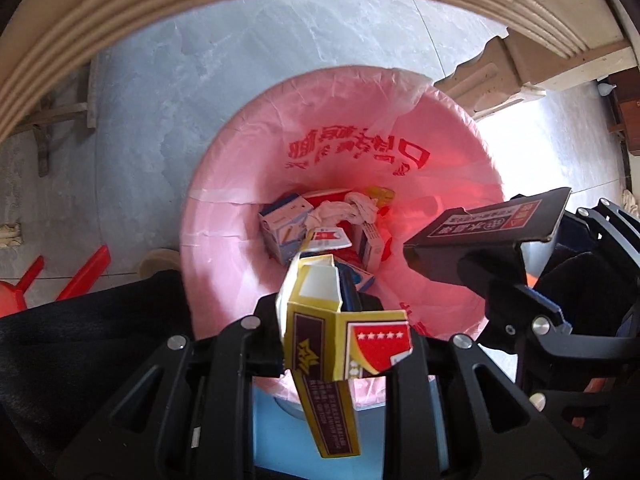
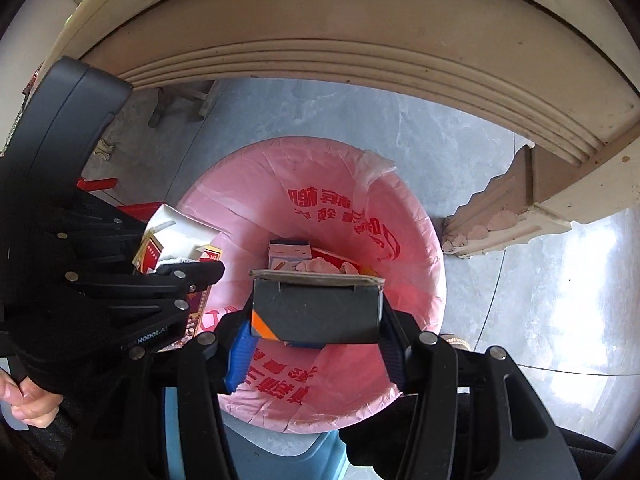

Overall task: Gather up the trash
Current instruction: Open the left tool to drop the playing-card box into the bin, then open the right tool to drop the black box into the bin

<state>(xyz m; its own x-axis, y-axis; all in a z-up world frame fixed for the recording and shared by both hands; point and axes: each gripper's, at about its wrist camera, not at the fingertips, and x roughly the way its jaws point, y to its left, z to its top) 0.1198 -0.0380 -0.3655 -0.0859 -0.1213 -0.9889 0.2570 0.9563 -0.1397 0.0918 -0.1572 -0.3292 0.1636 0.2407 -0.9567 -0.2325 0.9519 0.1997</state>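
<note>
While both tools hang over the bin:
Left tool point(image 1: 340, 312): clenched on a torn yellow carton point(image 1: 320, 320), above the near rim.
Right tool point(image 2: 316, 344): clamped on a black box point(image 2: 320, 312).
Bin point(image 1: 224, 208): pink-lined, on the floor, holding cartons and tissue.

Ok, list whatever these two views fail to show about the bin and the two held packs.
- Trash bin: its body below the pink liner is hidden in both views, covered by the grippers.
- Bin contents: left wrist view shows only the top layer; deeper items lie buried.
- Yellow pack in the left gripper: it covers the fingers' grip.
- Black box in the right gripper: right wrist view shows only one end.
</note>
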